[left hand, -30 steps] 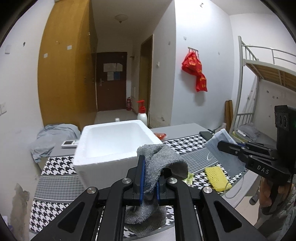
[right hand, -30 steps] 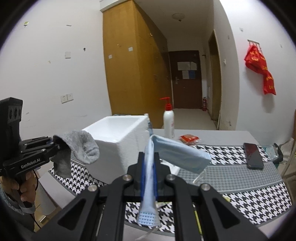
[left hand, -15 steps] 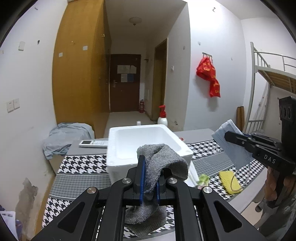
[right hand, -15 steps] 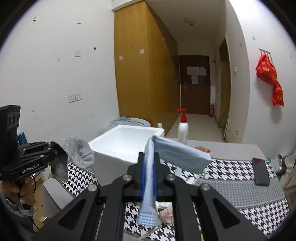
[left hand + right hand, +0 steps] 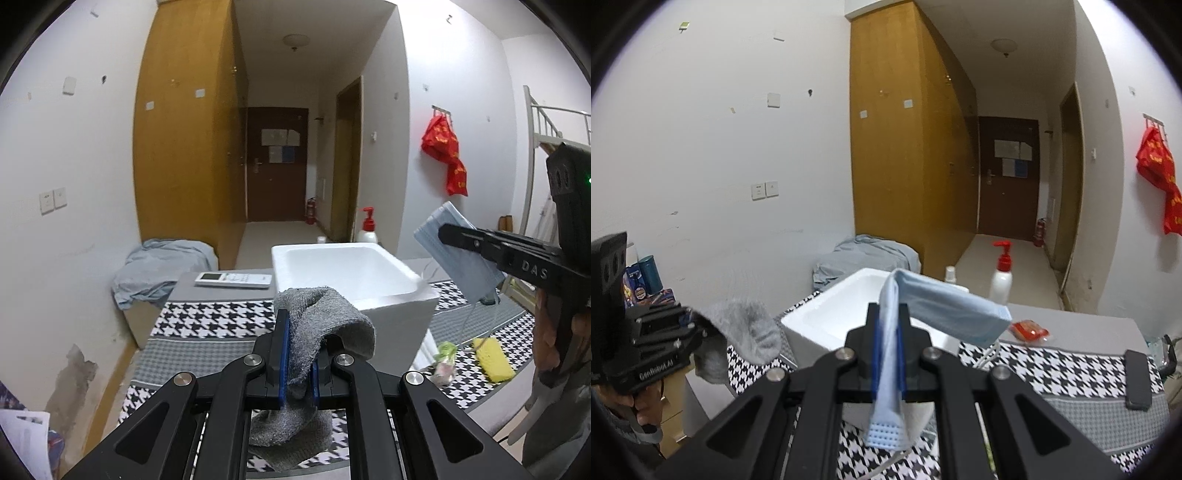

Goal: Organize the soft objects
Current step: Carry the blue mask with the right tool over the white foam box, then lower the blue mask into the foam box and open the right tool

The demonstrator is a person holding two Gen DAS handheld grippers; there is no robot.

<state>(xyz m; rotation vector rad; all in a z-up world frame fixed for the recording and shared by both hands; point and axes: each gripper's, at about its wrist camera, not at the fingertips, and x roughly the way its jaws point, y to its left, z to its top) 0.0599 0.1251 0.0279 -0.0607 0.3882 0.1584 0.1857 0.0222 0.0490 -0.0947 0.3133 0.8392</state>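
My left gripper (image 5: 296, 347) is shut on a grey sock (image 5: 325, 325), held in the air before the near wall of a white foam box (image 5: 388, 302). The sock also shows in the right wrist view (image 5: 746, 332). My right gripper (image 5: 888, 343) is shut on a light blue face mask (image 5: 945, 310), held above the table near the box (image 5: 820, 325). In the left wrist view the mask (image 5: 454, 258) hangs at the right, beside the box.
The table has a black-and-white houndstooth cloth (image 5: 207, 321). On it lie a yellow sponge (image 5: 493, 360), a white remote (image 5: 232, 279), a red-capped pump bottle (image 5: 1001, 277), a red packet (image 5: 1030, 329) and a black phone (image 5: 1137, 378). A grey cloth heap (image 5: 159, 269) lies at the far left.
Both grippers have drawn back and risen, still holding the sock and the mask. The box now looks farther away and sits more to the right in the left wrist view.
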